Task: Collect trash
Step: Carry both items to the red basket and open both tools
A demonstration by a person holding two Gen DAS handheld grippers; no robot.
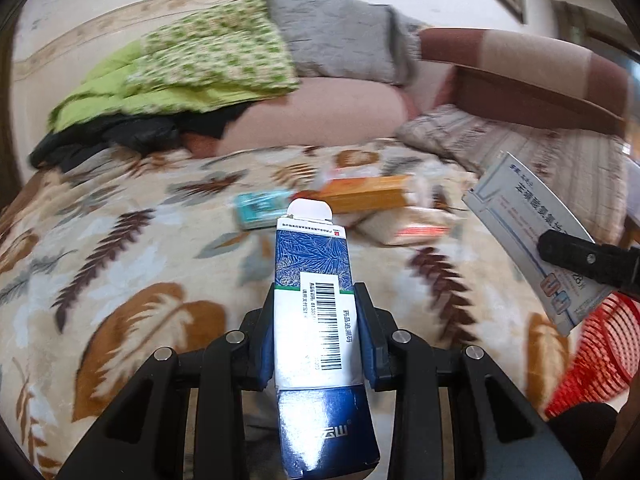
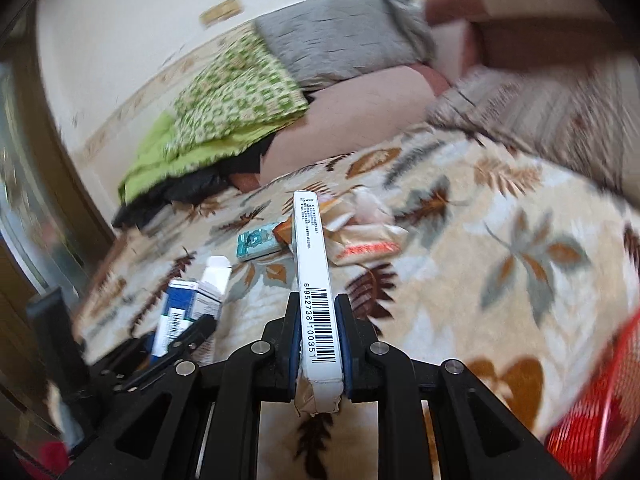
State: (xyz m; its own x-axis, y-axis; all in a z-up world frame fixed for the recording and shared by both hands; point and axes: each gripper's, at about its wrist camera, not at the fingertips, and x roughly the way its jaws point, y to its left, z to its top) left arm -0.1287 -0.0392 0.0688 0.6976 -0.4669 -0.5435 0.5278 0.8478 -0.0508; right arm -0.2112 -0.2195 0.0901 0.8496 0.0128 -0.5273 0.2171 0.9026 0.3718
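The left gripper (image 1: 316, 300) is clamping a blue-and-white cardboard medicine box (image 1: 314, 276), its jaws pressing both long sides, the torn top flap pointing away over the leaf-patterned blanket (image 1: 120, 280). Beyond that box, on the blanket, a small teal packet (image 1: 260, 208), an orange carton (image 1: 368, 196) and a crinkled tissue pack (image 1: 408, 224) are lying close together. The right gripper (image 2: 320, 320) is pinching a slim white barcoded box (image 2: 314, 276) edge-on, held above the blanket. A red mesh basket (image 2: 596, 412) is sitting at the blanket's right edge.
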